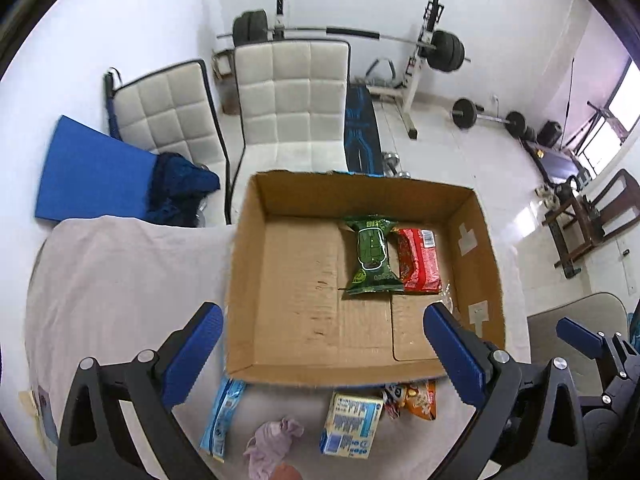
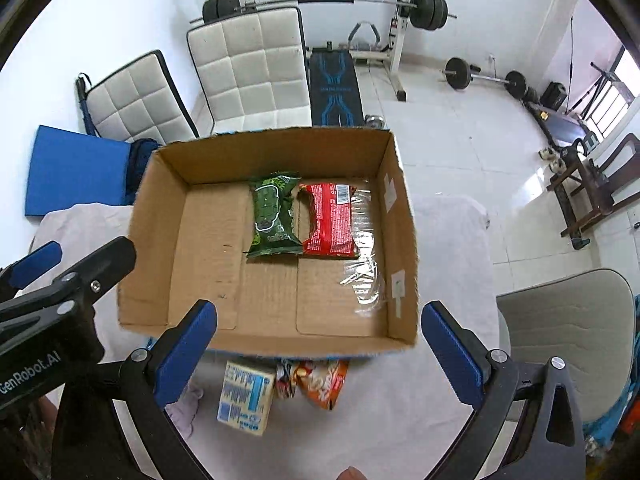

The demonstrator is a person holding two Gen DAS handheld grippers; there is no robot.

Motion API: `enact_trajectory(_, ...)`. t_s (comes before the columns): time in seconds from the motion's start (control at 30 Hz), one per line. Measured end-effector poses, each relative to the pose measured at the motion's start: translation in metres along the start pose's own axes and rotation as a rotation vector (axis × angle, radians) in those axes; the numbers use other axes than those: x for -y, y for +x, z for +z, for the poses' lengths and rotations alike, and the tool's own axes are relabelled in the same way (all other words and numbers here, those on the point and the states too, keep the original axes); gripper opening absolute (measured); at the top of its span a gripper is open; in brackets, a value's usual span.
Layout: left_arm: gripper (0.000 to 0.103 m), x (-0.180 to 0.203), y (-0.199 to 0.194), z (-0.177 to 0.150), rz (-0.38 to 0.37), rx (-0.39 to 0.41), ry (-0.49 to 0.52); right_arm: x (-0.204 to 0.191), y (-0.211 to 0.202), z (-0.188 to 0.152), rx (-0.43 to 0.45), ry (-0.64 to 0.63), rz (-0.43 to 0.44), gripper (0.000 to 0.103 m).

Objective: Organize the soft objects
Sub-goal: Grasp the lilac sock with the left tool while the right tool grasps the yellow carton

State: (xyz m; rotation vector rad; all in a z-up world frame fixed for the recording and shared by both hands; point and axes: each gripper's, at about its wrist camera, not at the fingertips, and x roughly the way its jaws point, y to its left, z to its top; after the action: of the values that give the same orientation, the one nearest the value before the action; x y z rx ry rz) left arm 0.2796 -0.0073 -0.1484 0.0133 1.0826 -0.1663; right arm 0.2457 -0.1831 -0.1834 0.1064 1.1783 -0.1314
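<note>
An open cardboard box (image 1: pixel 240 280) (image 2: pixel 404 240) stands on the cloth-covered table. Inside lie a green snack packet (image 1: pixel 372 256) (image 2: pixel 274 216), a red packet (image 1: pixel 420 260) (image 2: pixel 330 218) and a clear plastic bag (image 2: pixel 364 264). In front of the box lie a light blue packet (image 1: pixel 222 416), a pale purple cloth (image 1: pixel 272 444) (image 2: pixel 184 404), a yellow-blue pack (image 1: pixel 352 424) (image 2: pixel 246 398) and an orange packet (image 1: pixel 420 400) (image 2: pixel 324 380). My left gripper (image 1: pixel 324 344) is open and empty over the box's near edge. My right gripper (image 2: pixel 320 340) is open and empty beside it.
Two white padded chairs (image 1: pixel 292 96) (image 2: pixel 248 68) stand behind the table, with a blue mat (image 1: pixel 92 172) at the left. A grey chair (image 2: pixel 568 336) is at the right. Barbell rack and weights (image 2: pixel 400 4) stand at the back wall.
</note>
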Motion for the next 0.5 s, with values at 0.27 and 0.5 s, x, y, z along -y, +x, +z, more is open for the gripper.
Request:
enact_trajectory(0.27,0.103,0.006,-0.050,-0.029,0.014,0.069,0.010,0.005,-0.051,-0.029,0.048,0.010,0.026,0.103)
enact_trajectory(0.5,0.103,0.005,-0.082,-0.046,0.050,0.137,-0.002,0.009,-0.079,-0.049,0.083,0.020,0.053,0.103)
